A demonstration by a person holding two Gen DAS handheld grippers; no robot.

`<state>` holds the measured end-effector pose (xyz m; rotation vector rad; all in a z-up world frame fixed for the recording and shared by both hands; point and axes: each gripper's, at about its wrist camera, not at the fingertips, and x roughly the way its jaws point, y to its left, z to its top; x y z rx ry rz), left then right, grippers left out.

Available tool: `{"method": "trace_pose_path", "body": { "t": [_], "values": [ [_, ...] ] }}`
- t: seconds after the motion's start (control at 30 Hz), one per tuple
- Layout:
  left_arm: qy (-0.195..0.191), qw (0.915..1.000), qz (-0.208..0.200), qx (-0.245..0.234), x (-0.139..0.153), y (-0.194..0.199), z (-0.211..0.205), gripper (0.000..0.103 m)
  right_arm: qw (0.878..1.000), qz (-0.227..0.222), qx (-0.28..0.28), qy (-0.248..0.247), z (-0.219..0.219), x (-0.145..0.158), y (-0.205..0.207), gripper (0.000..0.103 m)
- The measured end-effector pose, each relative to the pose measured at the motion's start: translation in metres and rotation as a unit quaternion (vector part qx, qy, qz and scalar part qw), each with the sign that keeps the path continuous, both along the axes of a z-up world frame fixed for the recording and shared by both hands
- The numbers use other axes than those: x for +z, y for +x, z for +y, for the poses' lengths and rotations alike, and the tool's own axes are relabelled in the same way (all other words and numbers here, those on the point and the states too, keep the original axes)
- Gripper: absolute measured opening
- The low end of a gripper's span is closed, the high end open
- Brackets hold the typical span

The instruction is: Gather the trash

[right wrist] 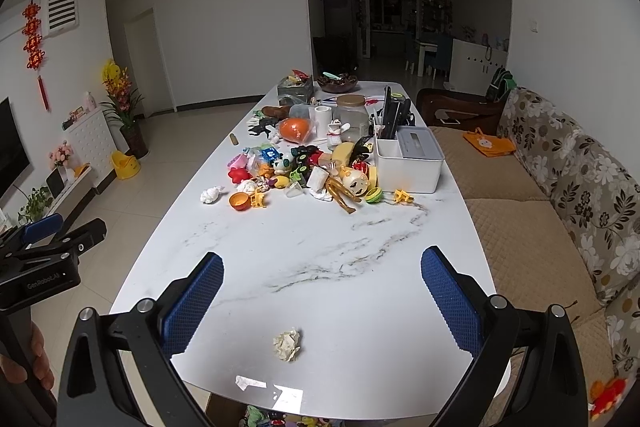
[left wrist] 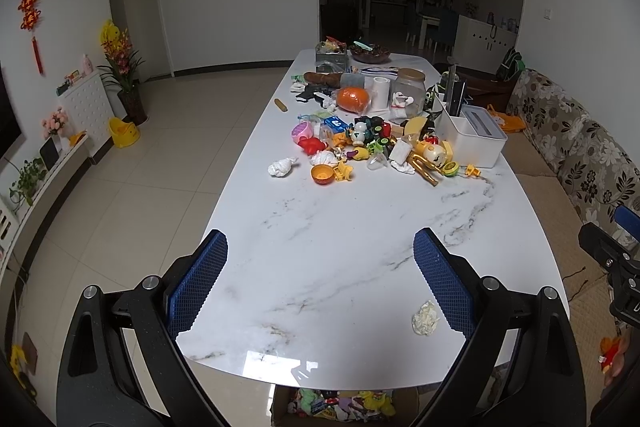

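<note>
A crumpled yellowish paper ball [right wrist: 287, 344] lies near the front edge of the white marble table [right wrist: 320, 259]; it also shows in the left wrist view [left wrist: 425, 317], just left of the right finger. More white crumpled tissues [left wrist: 281, 166] [right wrist: 210, 194] lie beside a pile of toys [left wrist: 372, 143] in mid-table. My left gripper [left wrist: 320, 279] is open and empty above the table's near end. My right gripper [right wrist: 322, 301] is open and empty, the paper ball below and between its fingers.
A white organiser box [right wrist: 408, 163] and a jar [right wrist: 352, 117] stand behind the toys. A cardboard box of toys [left wrist: 344, 405] sits under the table's front edge. A floral sofa [right wrist: 560, 195] runs along the right. Tiled floor lies to the left.
</note>
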<state>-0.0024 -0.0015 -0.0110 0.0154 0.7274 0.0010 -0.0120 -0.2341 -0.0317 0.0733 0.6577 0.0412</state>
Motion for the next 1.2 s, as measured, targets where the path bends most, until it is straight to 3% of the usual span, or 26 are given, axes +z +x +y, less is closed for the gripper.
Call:
{"method": "trace_pose_path", "body": {
  "t": [0.9, 1.03, 1.2],
  "values": [
    [-0.01, 0.9998, 0.014, -0.012, -0.008, 0.001, 0.0, 0.092, 1.0, 0.004, -0.005, -0.004, 0.006, 0.003, -0.003, 0.098],
    [-0.02, 0.9983, 0.027, -0.048, -0.036, 0.0, -0.017, 0.092, 0.999, 0.026, -0.02, -0.002, -0.01, -0.014, 0.002, 0.098],
    [-0.017, 0.9839, 0.11, -0.14, -0.122, 0.011, -0.072, 0.092, 0.997, 0.068, -0.043, 0.007, -0.044, -0.045, 0.013, 0.098]
  ]
}}
